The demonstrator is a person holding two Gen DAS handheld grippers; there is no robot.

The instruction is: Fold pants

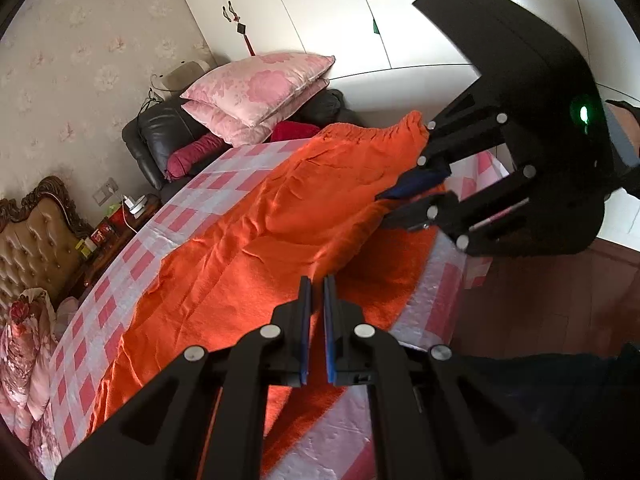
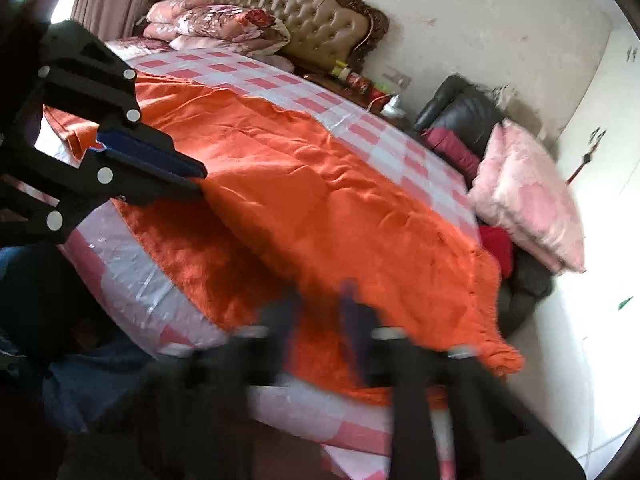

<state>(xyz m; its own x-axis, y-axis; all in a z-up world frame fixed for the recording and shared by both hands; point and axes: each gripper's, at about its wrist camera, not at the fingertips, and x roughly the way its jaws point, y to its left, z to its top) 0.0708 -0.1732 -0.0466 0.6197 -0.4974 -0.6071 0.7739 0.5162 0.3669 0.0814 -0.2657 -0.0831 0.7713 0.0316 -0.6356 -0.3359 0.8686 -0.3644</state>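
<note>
Orange pants [image 1: 260, 232] [image 2: 320, 184] lie spread along a bed with a pink and white checked sheet [image 1: 240, 164] [image 2: 400, 140]. Their waistband is at the bed's foot end. My left gripper [image 1: 318, 282] [image 2: 198, 180] is shut on the near edge of the top layer, which rises off a fluffier orange layer beneath. My right gripper [image 1: 382, 200] pinches the same near edge closer to the waistband. In its own view the right gripper [image 2: 320, 300] is blurred, with orange cloth between its fingers.
Pink pillows [image 1: 260, 88] rest on a black leather chair [image 1: 160, 128] beyond the bed's foot. A tufted headboard [image 2: 312, 12], folded floral quilts [image 2: 224, 24] and a cluttered nightstand [image 1: 116, 220] are at the head end. White wardrobe doors [image 1: 320, 8] stand behind. A person's dark trousers [image 1: 560, 400] are near the bed edge.
</note>
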